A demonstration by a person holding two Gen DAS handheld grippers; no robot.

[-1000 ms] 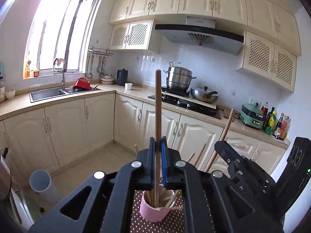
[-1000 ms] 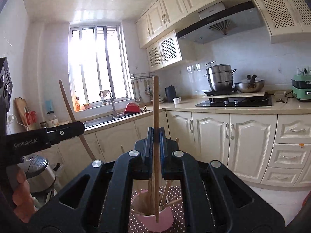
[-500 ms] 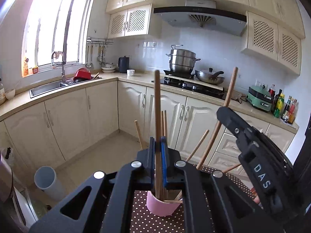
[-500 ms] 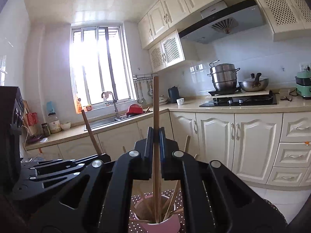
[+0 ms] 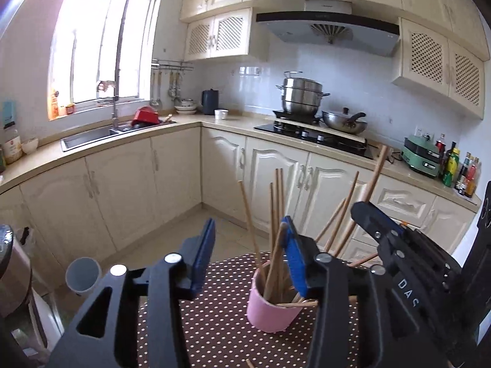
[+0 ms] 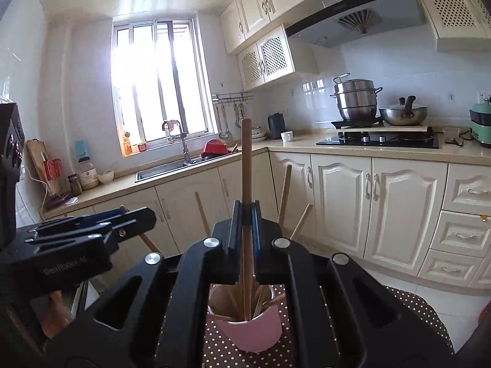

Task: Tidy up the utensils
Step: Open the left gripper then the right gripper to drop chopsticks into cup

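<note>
The left gripper [image 5: 250, 243] is opening, its blue-lined fingers [image 5: 205, 247] now well apart. A wooden chopstick [image 5: 274, 263] leans against the inner face of the right-hand finger, its lower end down in the pink cup [image 5: 270, 308]; the other finger does not touch it, so nothing is pinched. The right gripper [image 6: 246, 214] is closed narrow on a single wooden chopstick [image 6: 246, 165], which stands upright between the pads. Its top rises well above the fingers and its lower end reaches down into the pink cup [image 6: 251, 334] directly below.

The cup stands on a brown tablecloth with white dots [image 5: 214, 331]. It holds a loose bundle of chopsticks [image 5: 277, 202], some upright, others fanned out and tilted toward the right gripper [image 5: 396, 245], which shows in the left wrist view just beside the cup. In the right wrist view the left gripper [image 6: 92, 227] sits at the left, near the cup, with part of a hand [image 6: 55, 316] under it.

Beyond the table, on the floor, stands a grey bin [image 5: 83, 274]. Farther back runs an L-shaped counter with cream cabinets [image 5: 129, 190], a steel sink [image 5: 89, 136] under the window, a red bowl [image 5: 145, 116] beside it, and a black hob [image 5: 313, 136] carrying a stacked steel steamer pot [image 5: 302, 96] and a wok [image 5: 345, 122].
</note>
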